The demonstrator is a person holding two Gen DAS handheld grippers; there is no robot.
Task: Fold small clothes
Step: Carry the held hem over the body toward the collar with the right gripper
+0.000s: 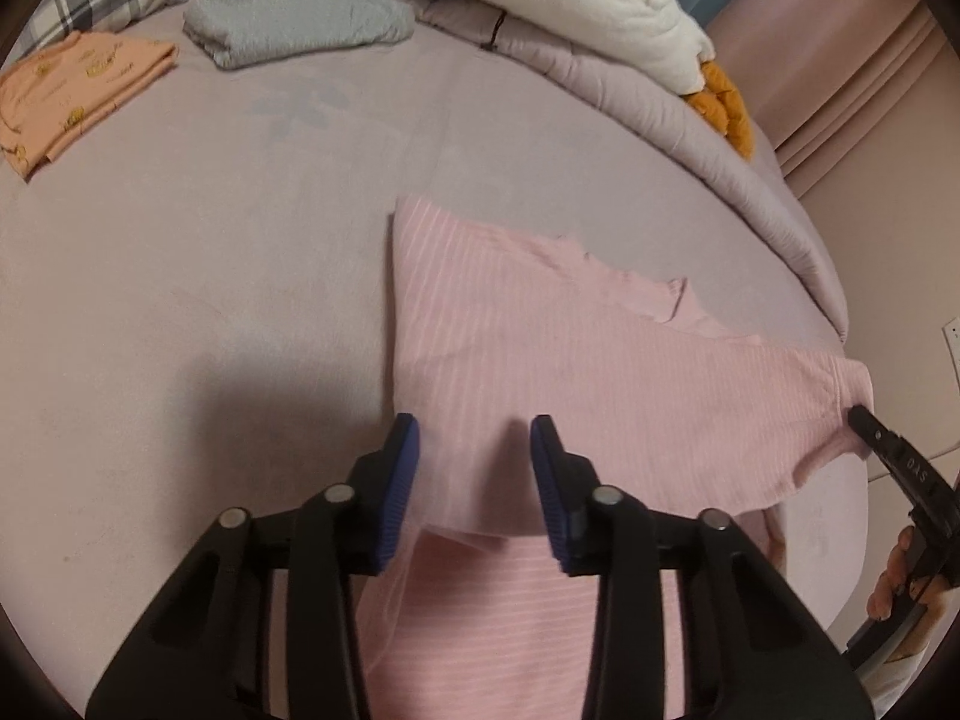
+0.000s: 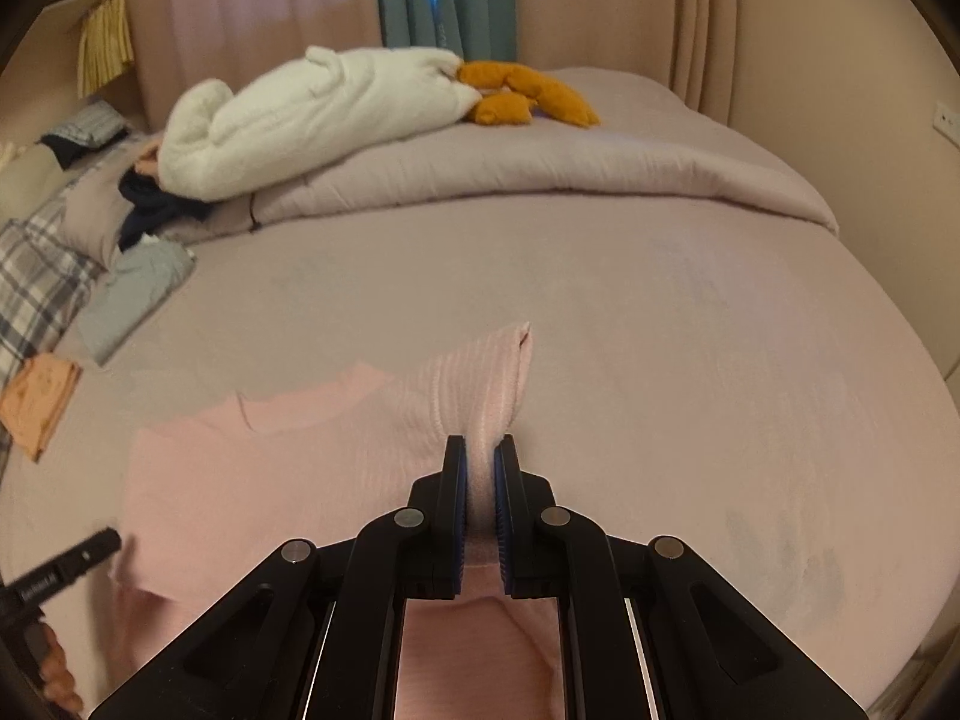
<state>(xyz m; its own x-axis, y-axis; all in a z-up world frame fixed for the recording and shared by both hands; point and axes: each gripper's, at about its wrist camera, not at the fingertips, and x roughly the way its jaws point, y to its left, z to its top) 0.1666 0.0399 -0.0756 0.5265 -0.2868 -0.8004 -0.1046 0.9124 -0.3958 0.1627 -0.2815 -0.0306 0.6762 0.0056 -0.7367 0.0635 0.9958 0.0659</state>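
A pink striped shirt (image 1: 540, 336) lies on the mauve bed sheet (image 1: 180, 300), its near part folded over. My left gripper (image 1: 474, 438) is open just above the shirt's near left side, holding nothing. My right gripper (image 2: 480, 456) is shut on the shirt's right sleeve (image 2: 492, 396), pinching a ridge of fabric between the pads. The right gripper also shows in the left wrist view (image 1: 861, 420) at the sleeve end. The left gripper's tip shows in the right wrist view (image 2: 102, 543) at the shirt's left edge. The shirt (image 2: 270, 468) spreads flat to the left of my right gripper.
A folded orange garment (image 1: 72, 90) and a folded grey garment (image 1: 300, 18) lie at the far left. A rolled duvet (image 2: 540, 174) with a white fleece (image 2: 312, 114) and mustard cloth (image 2: 528, 93) lines the far side. A plaid pillow (image 2: 36, 294) sits left. A wall and curtains stand behind.
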